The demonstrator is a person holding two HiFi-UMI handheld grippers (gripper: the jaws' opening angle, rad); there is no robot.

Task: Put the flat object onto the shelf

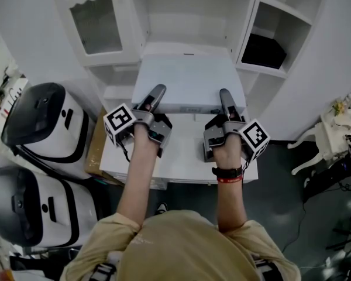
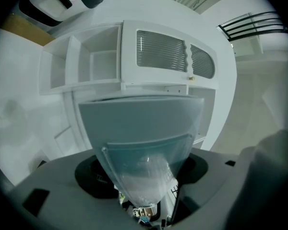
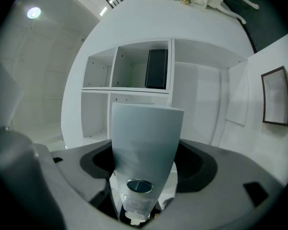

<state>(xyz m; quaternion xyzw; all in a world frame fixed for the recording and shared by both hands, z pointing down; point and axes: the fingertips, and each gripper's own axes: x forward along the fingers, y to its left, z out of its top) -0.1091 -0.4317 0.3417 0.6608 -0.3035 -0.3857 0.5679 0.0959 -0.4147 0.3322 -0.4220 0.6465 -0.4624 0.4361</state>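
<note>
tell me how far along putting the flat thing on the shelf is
Done: the white flat object is gripped on both sides, left gripper on its left edge, right gripper on its right. In hand: it is held in front of the shelf unit, on no shelf yet. Left: set it on a shelf and release.

No word or number can be read anywhere. The cube on the left claw and the cube on the right claw carry black-and-white square code patterns, without letters. Small dark marks on the front edge of the white flat object and the print on the red wristband are too small to read.
</note>
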